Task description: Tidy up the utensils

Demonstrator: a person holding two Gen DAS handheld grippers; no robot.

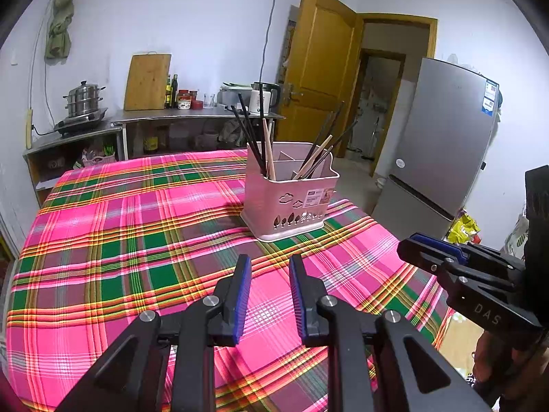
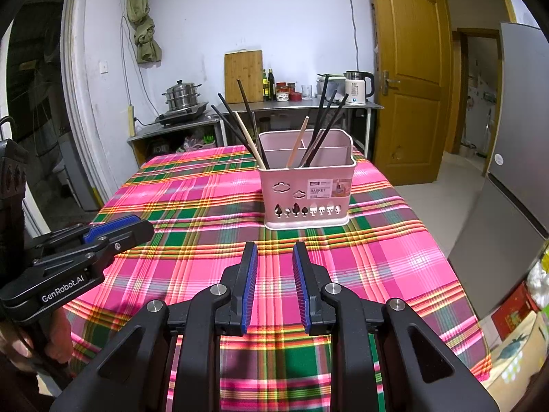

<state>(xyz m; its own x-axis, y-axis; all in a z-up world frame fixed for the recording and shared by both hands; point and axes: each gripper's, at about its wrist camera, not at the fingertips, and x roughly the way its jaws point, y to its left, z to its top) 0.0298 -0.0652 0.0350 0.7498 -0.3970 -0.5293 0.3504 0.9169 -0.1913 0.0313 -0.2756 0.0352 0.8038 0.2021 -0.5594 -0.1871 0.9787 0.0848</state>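
A pink utensil basket stands on the plaid tablecloth, split into compartments. Black chopsticks and a wooden one lean out of its left compartment. More black chopsticks and wooden ones lean in its right compartment. My left gripper is open and empty, low over the cloth in front of the basket. My right gripper is open and empty, also in front of the basket. Each gripper shows in the other's view, the right one at right, the left one at left.
The table has a pink and green plaid cloth. A steel counter behind holds a steamer pot, a cutting board, bottles and a kettle. A grey fridge stands to the right, and a wooden door is open.
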